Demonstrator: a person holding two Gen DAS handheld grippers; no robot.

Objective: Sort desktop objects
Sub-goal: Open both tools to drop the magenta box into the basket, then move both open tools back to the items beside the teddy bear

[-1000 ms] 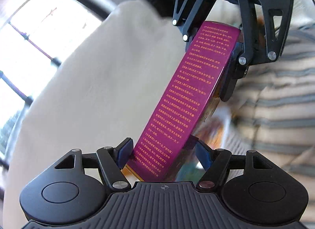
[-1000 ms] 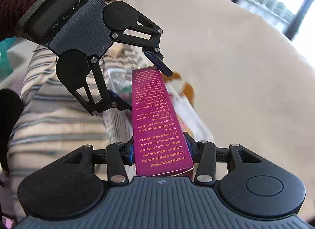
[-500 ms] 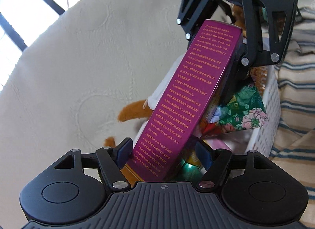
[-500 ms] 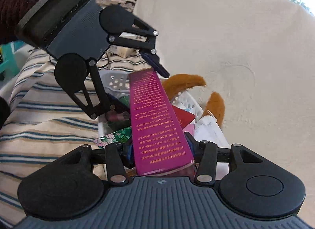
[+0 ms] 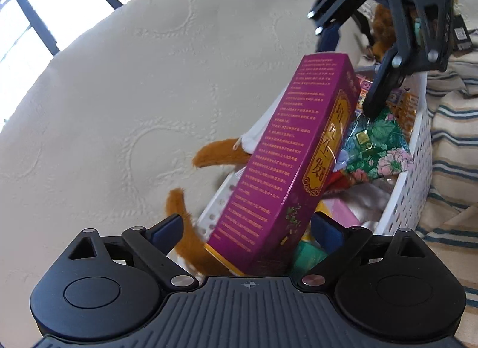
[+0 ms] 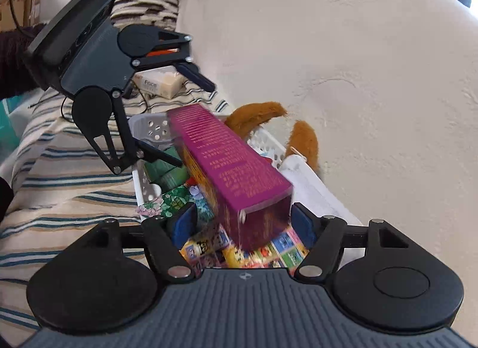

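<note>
Now both grippers' fingers (image 5: 167, 228) are opening off the purple box (image 5: 286, 156) above the white basket (image 5: 412, 168).

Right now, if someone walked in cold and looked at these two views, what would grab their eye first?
The long purple box with gold lettering, tilted over the white perforated basket, between the left gripper and the right gripper; both sets of jaws are opening and no pad presses on it. Next, the orange plush toy hanging over the basket's far rim against the cream cushion. Then the floral-print packet among the basket's clutter.
</note>
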